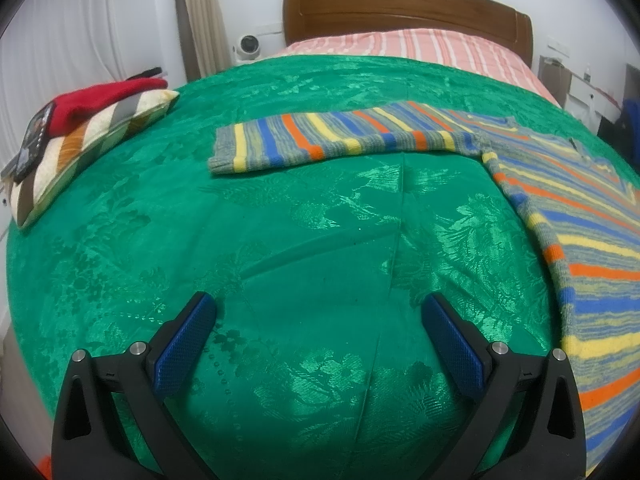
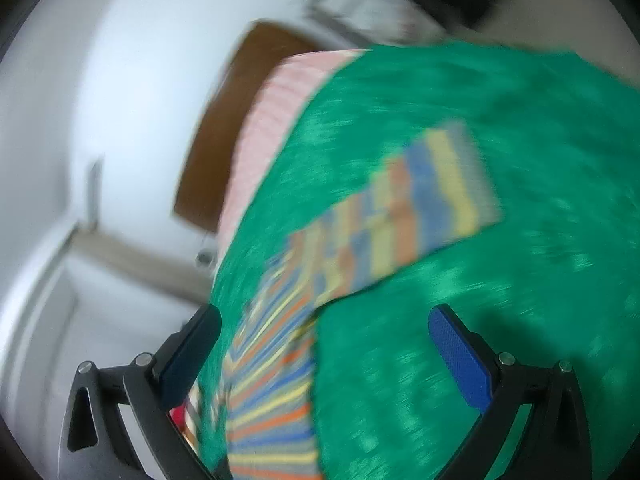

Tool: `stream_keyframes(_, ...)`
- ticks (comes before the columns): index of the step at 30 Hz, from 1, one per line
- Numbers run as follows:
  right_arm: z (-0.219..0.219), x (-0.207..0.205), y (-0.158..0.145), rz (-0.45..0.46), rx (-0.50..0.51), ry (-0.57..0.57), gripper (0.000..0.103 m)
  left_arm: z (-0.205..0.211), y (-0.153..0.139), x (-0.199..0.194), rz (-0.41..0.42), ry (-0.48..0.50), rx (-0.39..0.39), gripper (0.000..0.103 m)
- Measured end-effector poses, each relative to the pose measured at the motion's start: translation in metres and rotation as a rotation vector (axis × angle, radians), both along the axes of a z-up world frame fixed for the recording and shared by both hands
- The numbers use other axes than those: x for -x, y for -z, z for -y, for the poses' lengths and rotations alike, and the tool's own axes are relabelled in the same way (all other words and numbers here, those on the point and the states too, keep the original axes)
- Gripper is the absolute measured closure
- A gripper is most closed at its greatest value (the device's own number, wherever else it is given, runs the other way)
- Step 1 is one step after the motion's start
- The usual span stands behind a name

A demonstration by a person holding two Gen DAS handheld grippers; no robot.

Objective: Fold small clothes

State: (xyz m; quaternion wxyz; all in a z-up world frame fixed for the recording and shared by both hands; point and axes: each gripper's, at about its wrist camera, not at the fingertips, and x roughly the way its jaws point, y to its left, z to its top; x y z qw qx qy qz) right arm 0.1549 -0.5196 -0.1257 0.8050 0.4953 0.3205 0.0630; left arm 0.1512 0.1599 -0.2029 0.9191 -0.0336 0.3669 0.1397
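A: Striped pillow (image 1: 80, 148) with red garment (image 1: 104, 98) at the bed's left edge, probably parked.

B: Left tongs (image 1: 320, 312) apart over bare green cover (image 1: 280, 240). Striped sweater (image 1: 560, 232) lies flat toward the right edge, sleeve (image 1: 340, 136) out, ready to fold. Right tongs (image 2: 325, 322) apart too, blurry.

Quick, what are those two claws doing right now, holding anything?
Left claw: open, holding nothing, above the green bedspread.
Right claw: open, holding nothing, over the striped sweater.
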Motion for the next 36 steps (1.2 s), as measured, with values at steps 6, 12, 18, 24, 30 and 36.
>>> stream_keyframes(6, 0.044, -0.012, 0.045, -0.027, -0.167, 0.203, 0.016, 0.000, 0.000, -0.001, 0.000, -0.001, -0.003, 0.000)
stream_keyframes(12, 0.056, -0.052, 0.043, -0.021, -0.137, 0.219, 0.015, 0.003, 0.000, 0.000, 0.000, -0.005, -0.007, 0.000)
stream_keyframes(18, 0.047, -0.080, 0.032, -0.078, 0.029, 0.159, 0.040, 0.002, 0.000, -0.002, 0.000, -0.009, -0.011, 0.000)
stream_keyframes(24, 0.048, -0.084, 0.030, -0.139, 0.138, 0.142, 0.095, 0.003, 0.001, -0.002, 0.001, -0.008, -0.011, 0.000)
stream_keyframes(30, -0.044, -0.120, -0.080, 0.094, 0.336, -0.085, 0.095, 0.002, 0.001, -0.003, 0.002, -0.008, -0.009, 0.000)
stream_keyframes(36, -0.209, -0.162, -0.138, 0.247, 0.369, -0.413, 0.094, 0.002, 0.002, -0.004, 0.004, -0.008, -0.008, 0.000)
